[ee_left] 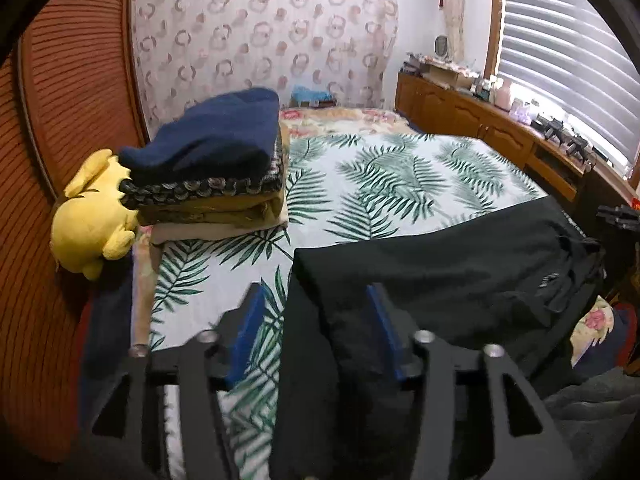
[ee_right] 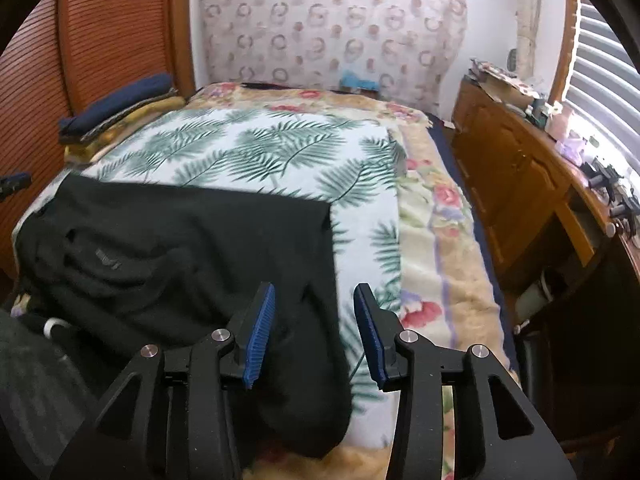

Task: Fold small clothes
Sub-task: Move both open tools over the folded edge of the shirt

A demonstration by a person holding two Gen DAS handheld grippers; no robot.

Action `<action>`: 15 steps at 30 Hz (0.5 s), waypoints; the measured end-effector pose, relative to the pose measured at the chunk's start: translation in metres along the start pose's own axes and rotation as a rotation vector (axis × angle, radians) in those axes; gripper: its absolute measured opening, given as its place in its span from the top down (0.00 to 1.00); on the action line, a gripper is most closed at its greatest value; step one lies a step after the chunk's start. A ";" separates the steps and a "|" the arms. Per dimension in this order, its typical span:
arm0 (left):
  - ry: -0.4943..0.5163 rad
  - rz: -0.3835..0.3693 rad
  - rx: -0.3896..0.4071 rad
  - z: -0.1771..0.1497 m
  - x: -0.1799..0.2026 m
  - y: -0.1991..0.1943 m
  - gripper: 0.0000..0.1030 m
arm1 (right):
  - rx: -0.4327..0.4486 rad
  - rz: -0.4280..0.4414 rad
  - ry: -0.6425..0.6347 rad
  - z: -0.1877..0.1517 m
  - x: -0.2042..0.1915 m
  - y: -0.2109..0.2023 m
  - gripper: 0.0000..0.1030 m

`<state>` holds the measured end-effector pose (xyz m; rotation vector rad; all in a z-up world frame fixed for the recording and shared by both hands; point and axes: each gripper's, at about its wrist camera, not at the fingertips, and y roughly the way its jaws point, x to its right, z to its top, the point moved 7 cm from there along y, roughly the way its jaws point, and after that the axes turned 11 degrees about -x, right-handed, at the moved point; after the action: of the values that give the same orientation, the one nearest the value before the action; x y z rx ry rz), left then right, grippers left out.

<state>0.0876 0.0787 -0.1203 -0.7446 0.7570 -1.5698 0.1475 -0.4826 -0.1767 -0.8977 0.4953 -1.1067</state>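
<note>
Folded stack at ten o'clock — done. Black garment partly folded. Left gripper and right gripper parted, gripping nothing — folds remain.

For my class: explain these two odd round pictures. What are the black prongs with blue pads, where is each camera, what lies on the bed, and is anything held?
A person holds a two-finger tool in each hand, each with its own camera looking along the fingers. One picture shows the left hand-held gripper, the other the right hand-held gripper. A black garment lies on the leaf-print blanket. Both grippers stand open around its near edge, gripping nothing. A pile of folded clothes and a yellow plush toy sit further back.
</note>
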 end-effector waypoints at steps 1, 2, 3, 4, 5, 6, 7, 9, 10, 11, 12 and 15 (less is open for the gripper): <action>0.001 0.001 -0.011 0.002 -0.002 0.007 0.45 | 0.007 -0.009 0.002 0.006 0.004 0.004 0.57; -0.001 0.005 -0.031 0.003 -0.005 0.018 0.45 | 0.013 -0.015 0.003 0.011 0.006 0.006 0.56; 0.000 0.007 -0.044 0.005 -0.006 0.025 0.44 | 0.023 -0.016 0.007 0.018 0.007 0.011 0.55; 0.003 0.007 -0.055 0.007 -0.007 0.033 0.44 | 0.027 -0.006 0.012 0.023 0.008 0.015 0.54; 0.003 0.008 -0.064 0.009 -0.007 0.038 0.44 | 0.028 0.017 0.016 0.031 0.007 0.024 0.53; 0.005 0.009 -0.074 0.011 -0.007 0.045 0.44 | 0.027 0.036 0.018 0.036 0.006 0.031 0.53; 0.008 0.012 -0.086 0.012 -0.008 0.050 0.44 | 0.024 0.048 0.018 0.039 0.004 0.036 0.53; 0.012 0.027 -0.110 0.014 -0.009 0.060 0.44 | -0.001 0.073 0.011 0.048 -0.002 0.055 0.52; 0.015 0.029 -0.116 0.015 -0.010 0.064 0.44 | -0.010 0.076 0.003 0.051 -0.006 0.063 0.52; 0.017 0.030 -0.124 0.016 -0.010 0.067 0.44 | -0.014 0.076 -0.002 0.053 -0.010 0.068 0.52; 0.014 0.029 -0.129 0.017 -0.011 0.069 0.44 | -0.023 0.076 -0.007 0.056 -0.013 0.076 0.52; 0.006 0.020 -0.142 0.020 -0.012 0.075 0.44 | -0.044 0.044 -0.003 0.060 -0.012 0.092 0.51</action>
<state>0.1480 0.0815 -0.1697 -0.8337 0.8851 -1.5120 0.2375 -0.4349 -0.2196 -0.9226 0.5369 -1.0579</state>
